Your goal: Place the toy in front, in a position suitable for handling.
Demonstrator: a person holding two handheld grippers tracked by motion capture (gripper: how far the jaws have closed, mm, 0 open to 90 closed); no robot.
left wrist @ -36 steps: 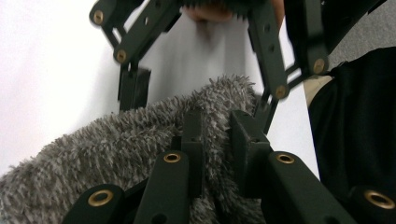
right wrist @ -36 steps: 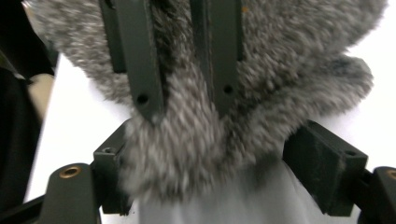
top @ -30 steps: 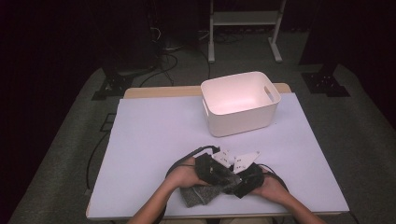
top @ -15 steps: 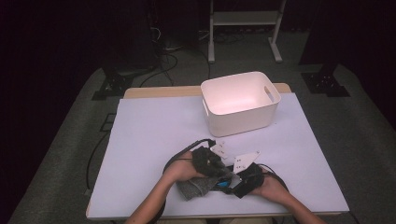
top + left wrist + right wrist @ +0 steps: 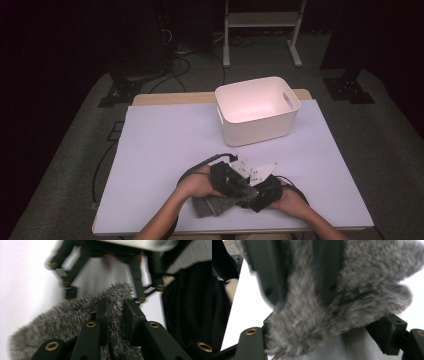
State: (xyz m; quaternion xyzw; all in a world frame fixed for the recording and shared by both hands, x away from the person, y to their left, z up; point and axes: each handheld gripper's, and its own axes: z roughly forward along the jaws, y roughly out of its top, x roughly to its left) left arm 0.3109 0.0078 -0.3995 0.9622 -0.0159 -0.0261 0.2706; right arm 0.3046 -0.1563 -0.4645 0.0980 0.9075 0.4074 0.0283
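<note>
We hold 2 grippers close together near the front edge of the table (image 5: 165, 150), and the grey furry cloth (image 5: 212, 206) lies bunched between and just under them, touching the tabletop in front of our hands. In the left gripper view, the left gripper (image 5: 115, 312) is clenched on the cloth (image 5: 75, 315): a fold of fur rises between its 2 black jaws, which pinch it from both sides, and the rest of the cloth spills out to the left of the jaws. In the right gripper view, the right gripper (image 5: 329, 340) has its jaws spread wide, 1 at the lower left and 1 at the lower right, with the cloth (image 5: 352, 290) draped across the gap between them; we cannot tell whether its pads press on the fur. From the high view, the left gripper (image 5: 227, 179) sits over the cloth's upper edge and the right gripper (image 5: 264, 192) just beside its right end. The white bin (image 5: 257, 107) stands well apart, toward the far side of the table.
</note>
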